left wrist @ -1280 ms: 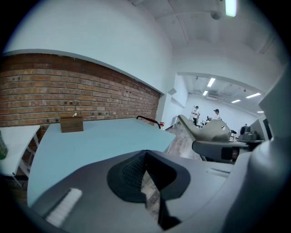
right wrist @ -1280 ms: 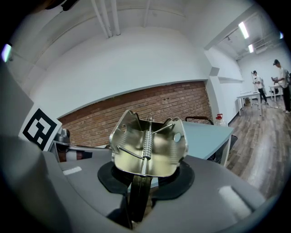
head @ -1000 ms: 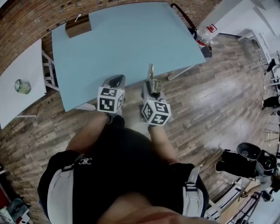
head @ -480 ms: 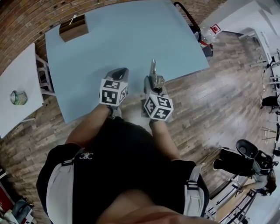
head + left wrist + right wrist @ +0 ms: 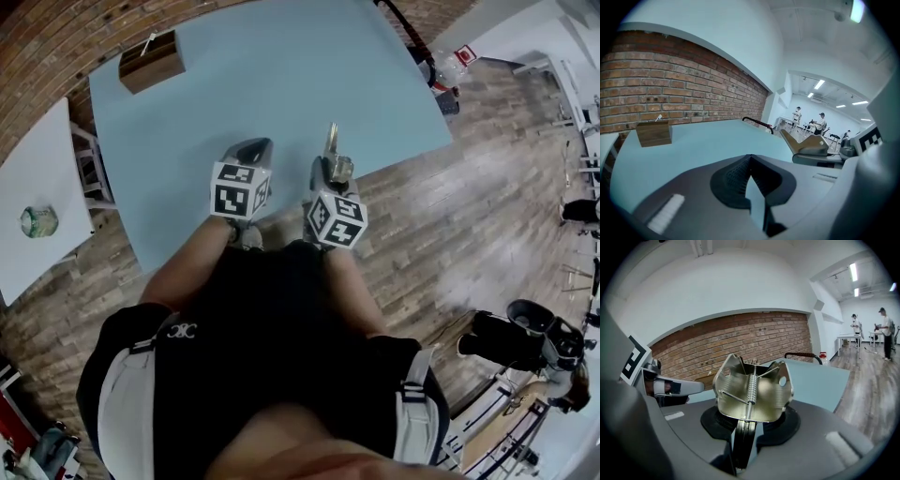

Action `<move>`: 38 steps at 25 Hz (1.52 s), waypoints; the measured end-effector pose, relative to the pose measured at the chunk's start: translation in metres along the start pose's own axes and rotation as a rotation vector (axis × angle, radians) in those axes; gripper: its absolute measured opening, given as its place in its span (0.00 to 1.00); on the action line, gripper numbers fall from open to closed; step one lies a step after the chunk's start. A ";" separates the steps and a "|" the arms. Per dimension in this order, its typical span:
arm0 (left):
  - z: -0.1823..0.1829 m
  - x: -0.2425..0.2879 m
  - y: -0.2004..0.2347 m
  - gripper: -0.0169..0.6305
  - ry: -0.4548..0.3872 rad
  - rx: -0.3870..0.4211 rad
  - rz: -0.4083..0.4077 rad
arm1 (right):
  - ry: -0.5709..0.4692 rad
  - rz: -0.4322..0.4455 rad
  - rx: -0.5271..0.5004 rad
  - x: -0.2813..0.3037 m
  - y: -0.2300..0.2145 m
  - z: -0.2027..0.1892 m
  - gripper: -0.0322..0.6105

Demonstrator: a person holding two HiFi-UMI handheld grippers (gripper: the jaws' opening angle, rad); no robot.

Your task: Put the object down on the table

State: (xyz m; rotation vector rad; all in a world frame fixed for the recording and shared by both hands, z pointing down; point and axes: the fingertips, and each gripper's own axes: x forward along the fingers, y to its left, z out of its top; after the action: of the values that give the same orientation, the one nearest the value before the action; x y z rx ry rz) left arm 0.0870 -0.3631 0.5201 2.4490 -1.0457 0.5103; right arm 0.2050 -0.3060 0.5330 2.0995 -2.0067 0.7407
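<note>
Approach step. Right tongs [image 5: 746, 425] are pinched nearly closed on the lower end of a metal spring clip [image 5: 752, 392]. The clip is upright in the air, apparently just inside the desk's [image 5: 281, 75] near edge and not yet on it. Left tongs [image 5: 749, 161] are closed on nothing, alongside. Next: lower until the clip rests on the surface, then release. A second ago both tongs were further back at the near edge; they've since moved forward.

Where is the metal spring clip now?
The metal spring clip is held in the right gripper. In the head view it is above the near edge of the blue table, right of the left gripper.
</note>
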 end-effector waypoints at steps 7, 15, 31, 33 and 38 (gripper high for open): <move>0.002 0.010 0.016 0.03 0.002 -0.056 0.039 | 0.106 0.045 -0.024 0.026 -0.006 -0.025 0.22; -0.011 0.020 0.029 0.03 0.034 -0.142 0.076 | 0.244 0.081 -0.069 0.066 -0.017 -0.057 0.22; -0.048 0.034 0.026 0.03 0.127 -0.161 0.126 | 0.446 0.130 -0.113 0.107 -0.026 -0.125 0.22; -0.050 0.035 0.025 0.03 0.132 -0.165 0.125 | 0.464 0.130 -0.117 0.109 -0.026 -0.128 0.22; -0.054 0.035 0.023 0.03 0.141 -0.178 0.123 | 0.504 0.130 -0.152 0.112 -0.026 -0.140 0.22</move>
State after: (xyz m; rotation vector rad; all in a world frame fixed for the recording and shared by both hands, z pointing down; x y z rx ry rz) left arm 0.0837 -0.3709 0.5878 2.1712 -1.1365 0.5933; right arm 0.1936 -0.3435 0.7098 1.5166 -1.8547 0.9845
